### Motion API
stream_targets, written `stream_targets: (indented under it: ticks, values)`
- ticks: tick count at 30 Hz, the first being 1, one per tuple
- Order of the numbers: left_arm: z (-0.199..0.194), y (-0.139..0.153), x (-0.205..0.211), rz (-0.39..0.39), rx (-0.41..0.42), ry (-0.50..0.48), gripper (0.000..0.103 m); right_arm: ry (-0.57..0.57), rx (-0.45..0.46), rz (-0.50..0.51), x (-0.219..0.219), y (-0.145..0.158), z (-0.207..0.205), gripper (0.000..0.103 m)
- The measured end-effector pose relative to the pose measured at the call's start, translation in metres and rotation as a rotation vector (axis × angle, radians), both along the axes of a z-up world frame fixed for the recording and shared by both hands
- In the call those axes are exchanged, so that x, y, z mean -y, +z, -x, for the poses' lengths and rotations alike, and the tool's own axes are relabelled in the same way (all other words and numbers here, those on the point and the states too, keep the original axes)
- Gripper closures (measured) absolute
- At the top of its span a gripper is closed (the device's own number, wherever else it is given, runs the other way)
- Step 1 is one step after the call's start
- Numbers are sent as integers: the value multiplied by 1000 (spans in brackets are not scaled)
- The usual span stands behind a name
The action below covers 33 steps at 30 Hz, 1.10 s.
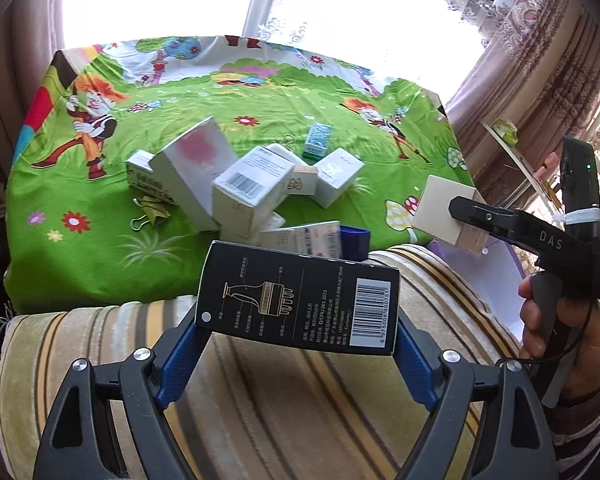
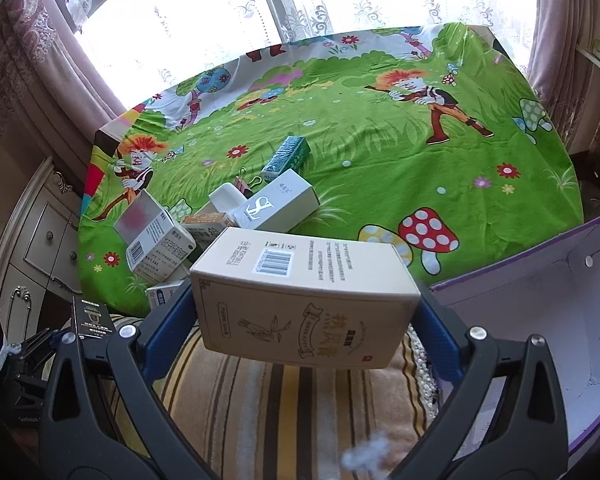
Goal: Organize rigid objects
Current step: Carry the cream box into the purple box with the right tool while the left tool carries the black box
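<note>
Your left gripper (image 1: 298, 322) has its jaws clamped on the ends of a black box (image 1: 296, 300) with a barcode, held above the striped cushion (image 1: 260, 392). Your right gripper (image 2: 306, 320) has its jaws clamped on a beige carton (image 2: 300, 296), with the open purple-rimmed box (image 2: 540, 320) at 3 o'clock. The heap of small cartons (image 1: 244, 184) lies on the green cartoon-print table (image 1: 80, 248) at 12 o'clock from both.

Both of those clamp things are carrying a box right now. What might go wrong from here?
The left gripper pinches the long black cardboard box only at its ends, so it might twist loose. The right gripper holds the beige cardboard box the same way, near the open purple-edged carton; it might clip the carton's wall going in.
</note>
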<state>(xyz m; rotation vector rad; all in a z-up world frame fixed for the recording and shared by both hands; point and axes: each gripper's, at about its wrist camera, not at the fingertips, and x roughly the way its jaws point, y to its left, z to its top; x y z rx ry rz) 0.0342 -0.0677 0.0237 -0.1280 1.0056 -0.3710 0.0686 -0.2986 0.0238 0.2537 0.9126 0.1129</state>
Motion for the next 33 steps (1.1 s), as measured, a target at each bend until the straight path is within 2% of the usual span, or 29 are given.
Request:
stream_targets:
  ticks: [10,17,24,33]
  values:
    - [12,4,84,-21,14,-195,17,-123,9,37,74,1,48,2]
    - [19,8,144,-37,33,-324,17,-221,3,106,117,-3,71,2]
    - [19,6,196,-62,29,-421,17,-289,-6,203,142,-4,87,2]
    - [14,3,243,-69,12,-502,15,-360,-7,221,167,-2,97,2]
